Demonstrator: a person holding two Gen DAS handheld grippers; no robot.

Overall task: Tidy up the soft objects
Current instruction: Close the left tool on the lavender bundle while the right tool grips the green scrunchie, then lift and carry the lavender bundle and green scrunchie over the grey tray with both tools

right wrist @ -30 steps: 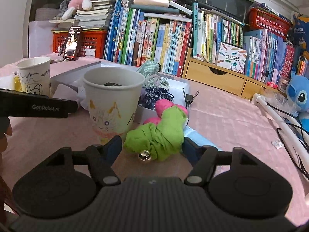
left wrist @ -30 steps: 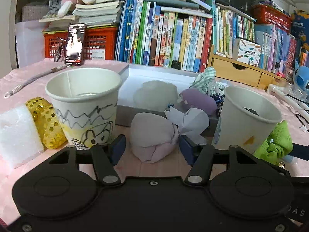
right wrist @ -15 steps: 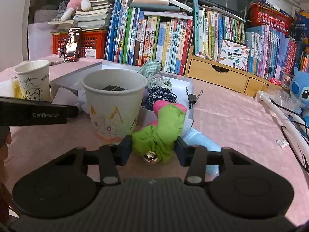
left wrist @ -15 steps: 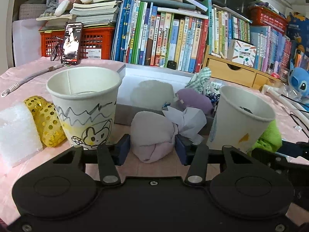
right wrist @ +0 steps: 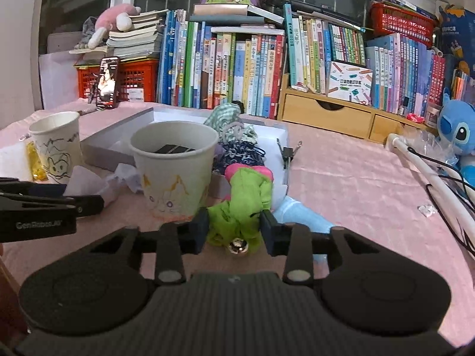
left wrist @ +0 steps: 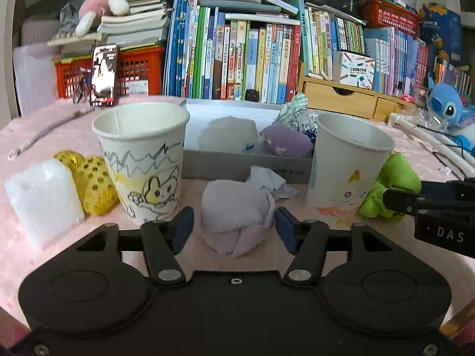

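Paper cups [left wrist: 142,160], two; box [left wrist: 246,172], one

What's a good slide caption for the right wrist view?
Right claw closed around a green cloth beside a paper cup on a pink tablecloth.

Ahead, past a table under a pink cloth [right wrist: 341,178], a long row of upright books [right wrist: 237,68] fills the back of the room, with dark window panes [right wrist: 77,9] behind it. Ahead to the left a red plastic crate [left wrist: 133,71] carries a stack of books [left wrist: 133,23] and a pink plush toy [left wrist: 101,3]. Ahead to the right stands a wooden drawer unit [right wrist: 326,115], a second red basket [right wrist: 400,20] above it, and a blue plush toy [right wrist: 457,130] at the far right. The light is dim and indoor.
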